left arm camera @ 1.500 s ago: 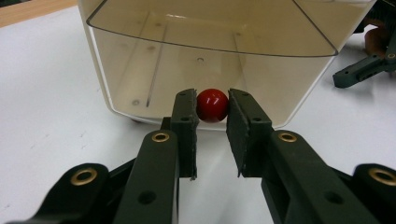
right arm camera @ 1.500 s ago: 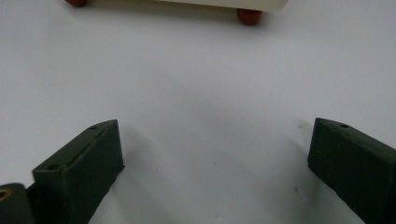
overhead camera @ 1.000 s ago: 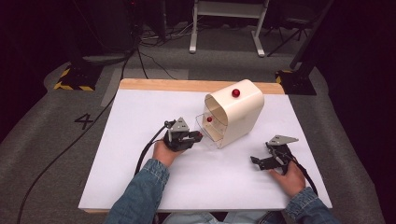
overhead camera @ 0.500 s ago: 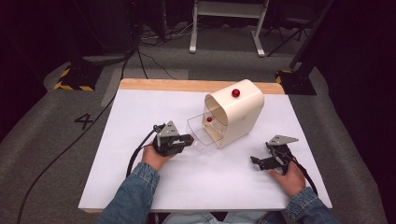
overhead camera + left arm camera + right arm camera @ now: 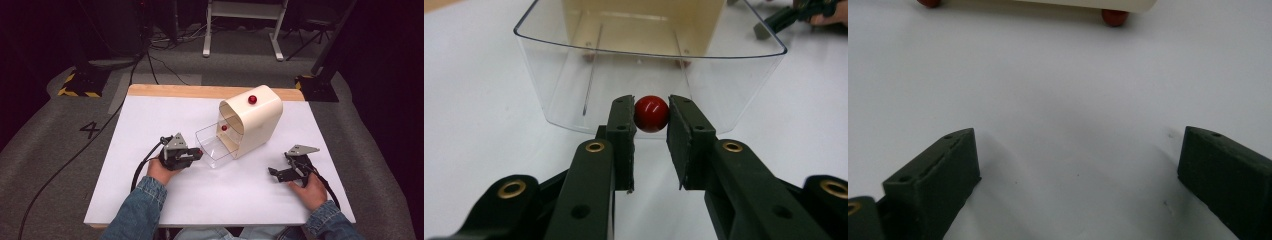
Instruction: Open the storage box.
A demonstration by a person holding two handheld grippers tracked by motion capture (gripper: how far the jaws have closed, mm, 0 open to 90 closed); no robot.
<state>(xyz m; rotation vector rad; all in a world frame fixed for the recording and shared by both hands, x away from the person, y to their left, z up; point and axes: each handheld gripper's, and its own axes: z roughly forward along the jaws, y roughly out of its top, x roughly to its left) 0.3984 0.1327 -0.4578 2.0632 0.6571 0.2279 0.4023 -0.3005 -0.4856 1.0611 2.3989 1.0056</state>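
Between black jaws, glossy red knob [image 5: 651, 114]

Left gripper [image 5: 197, 154] drawn back from cream housing [image 5: 257, 120] toward 8 o'clock, red knob [image 5: 651, 113] pinched between pads. Clear drawer [image 5: 215, 145] pulled out with it, now jutting well past housing front onto bench [image 5: 150, 115]. Jaws eased slightly apart in last half second, knob between them.
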